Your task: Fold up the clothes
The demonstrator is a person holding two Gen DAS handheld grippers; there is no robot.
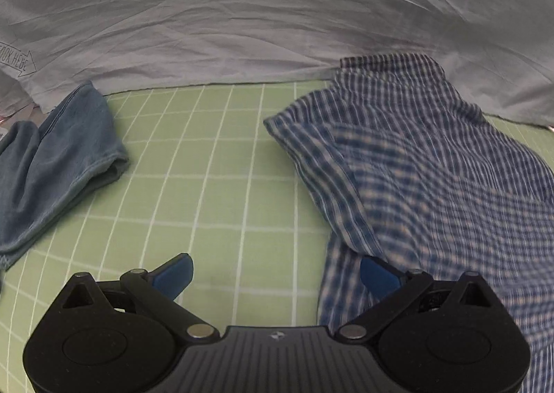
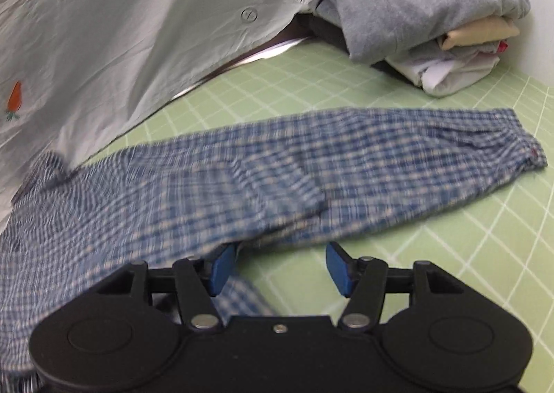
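Left wrist view: pale grey sheet printed with a carrot (image 1: pixel 242 29) backs a green grid-lined mat (image 1: pixel 207 185), where a blue-and-white checked shirt (image 1: pixel 432 168) sprawls at right, dusty-blue garment (image 1: pixel 52 168) at left. Stack of folded clothes (image 2: pixel 432 22) sits beyond. Left gripper (image 1: pixel 275 275) and right gripper (image 2: pixel 280 265) both gape wide, holding nothing.

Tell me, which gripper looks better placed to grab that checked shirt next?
Probably the right gripper: it is open with the checked shirt's hem right at its fingertips. The left gripper, also open, mostly faces bare green sheet.
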